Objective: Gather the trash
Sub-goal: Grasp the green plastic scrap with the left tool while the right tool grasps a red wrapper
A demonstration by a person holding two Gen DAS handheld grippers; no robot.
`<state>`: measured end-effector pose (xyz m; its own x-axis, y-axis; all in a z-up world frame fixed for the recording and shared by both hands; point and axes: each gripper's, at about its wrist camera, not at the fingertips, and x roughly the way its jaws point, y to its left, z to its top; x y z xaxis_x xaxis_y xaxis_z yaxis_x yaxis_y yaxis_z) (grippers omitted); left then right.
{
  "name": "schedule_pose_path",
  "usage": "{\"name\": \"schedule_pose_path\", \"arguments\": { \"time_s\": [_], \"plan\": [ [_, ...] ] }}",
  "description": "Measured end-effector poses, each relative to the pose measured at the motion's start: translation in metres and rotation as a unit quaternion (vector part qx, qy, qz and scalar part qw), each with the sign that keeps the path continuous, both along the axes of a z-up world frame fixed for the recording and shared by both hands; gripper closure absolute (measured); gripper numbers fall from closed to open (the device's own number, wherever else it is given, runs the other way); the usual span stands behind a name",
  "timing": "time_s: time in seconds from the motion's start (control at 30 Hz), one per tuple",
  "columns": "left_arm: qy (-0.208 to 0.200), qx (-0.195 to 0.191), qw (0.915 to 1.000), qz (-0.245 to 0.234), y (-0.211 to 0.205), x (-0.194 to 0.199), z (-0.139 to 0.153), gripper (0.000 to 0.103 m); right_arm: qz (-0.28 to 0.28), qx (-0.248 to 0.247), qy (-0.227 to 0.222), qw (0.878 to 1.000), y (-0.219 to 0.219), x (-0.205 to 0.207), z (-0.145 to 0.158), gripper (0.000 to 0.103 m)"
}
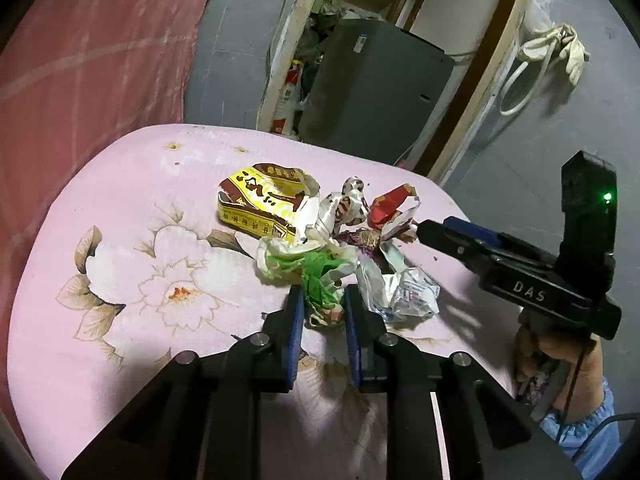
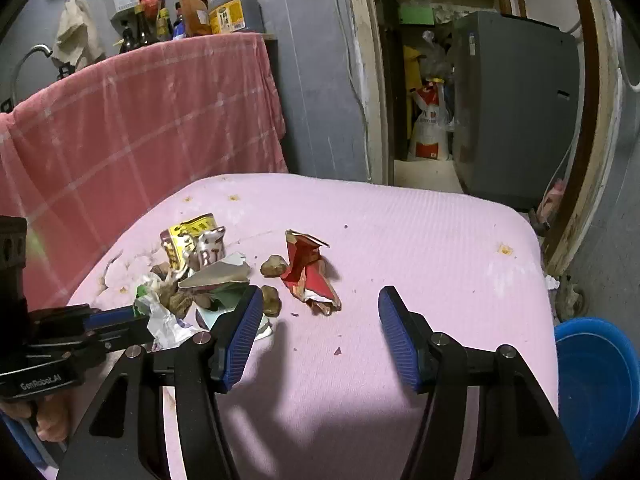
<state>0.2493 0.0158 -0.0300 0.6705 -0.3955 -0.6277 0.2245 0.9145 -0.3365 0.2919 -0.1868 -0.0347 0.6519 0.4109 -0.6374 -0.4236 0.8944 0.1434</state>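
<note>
So on the left there's the pink checked cloth [image 2: 152, 120] hanging right beside the bench [image 2: 400, 240], not much room that side. The trash pile [image 1: 320, 240] sits about mid-bench toward that left edge, with the yellow wrapper [image 1: 260, 204] at its far-left corner. The left claw [image 1: 322, 308] points down at an angle and is clamped on the green crumpled wrapper [image 1: 320, 280] at the pile's near edge. The red wrapper [image 2: 308, 272] lies a bit apart. The right claw [image 2: 320, 312] hangs tilted down, fingers apart with nothing between them, with plenty of bare bench to the right. A blue bin [image 2: 596, 392] sits past the right edge.
</note>
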Motion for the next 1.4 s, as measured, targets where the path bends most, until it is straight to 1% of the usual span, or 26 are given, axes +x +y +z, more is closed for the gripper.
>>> {"name": "schedule_pose_path", "arguments": {
  "time_s": [0.17, 0.3, 0.43, 0.57, 0.67, 0.73, 0.77, 0.83, 1.0, 1.13, 1.3, 1.4],
  "plan": [
    [-0.006, -0.02, 0.9996, 0.022, 0.008, -0.002, 0.002, 0.089, 0.001, -0.008, 0.006, 1.0, 0.002, 0.001, -0.001, 0.045],
    [-0.021, -0.045, 0.9971, 0.058, 0.024, -0.008, 0.003, 0.09, 0.002, -0.011, 0.016, 1.0, 0.003, 0.005, -0.003, 0.045],
    [-0.003, -0.067, 0.9944, 0.083, 0.036, -0.004, -0.003, 0.091, 0.004, -0.021, 0.039, 0.999, 0.01, 0.017, -0.006, 0.045],
    [0.003, -0.075, 0.9935, 0.085, 0.041, -0.002, -0.004, 0.091, 0.013, -0.04, 0.053, 0.998, 0.02, 0.025, -0.01, 0.046],
    [-0.001, -0.082, 0.9931, 0.084, 0.042, -0.004, -0.004, 0.091, 0.025, -0.049, 0.061, 0.997, 0.026, 0.028, -0.013, 0.062],
    [-0.006, -0.089, 0.9926, 0.083, 0.043, -0.006, -0.002, 0.091, 0.032, -0.048, 0.063, 0.996, 0.027, 0.028, -0.014, 0.084],
    [-0.009, -0.093, 0.9922, 0.082, 0.045, -0.008, -0.002, 0.091, 0.032, -0.048, 0.064, 0.996, 0.027, 0.028, -0.015, 0.089],
    [-0.017, -0.101, 0.9915, 0.08, 0.046, -0.013, 0.001, 0.091, 0.032, -0.047, 0.064, 0.996, 0.027, 0.028, -0.016, 0.089],
    [-0.041, -0.116, 0.9894, 0.077, 0.051, -0.023, 0.005, 0.091, 0.031, -0.041, 0.049, 0.997, 0.025, 0.02, -0.013, 0.091],
    [-0.06, -0.116, 0.989, 0.07, 0.051, -0.031, 0.011, 0.091, 0.022, -0.021, 0.018, 0.999, 0.019, 0.008, -0.007, 0.091],
    [-0.086, -0.084, 0.9916, 0.049, 0.031, -0.039, 0.021, 0.091, 0.007, 0.009, -0.036, 0.999, 0.008, -0.01, 0.004, 0.091],
    [-0.117, -0.048, 0.9911, 0.042, 0.015, -0.048, 0.03, 0.091, -0.002, 0.037, -0.067, 0.997, -0.002, -0.021, 0.011, 0.091]
  ]
}}
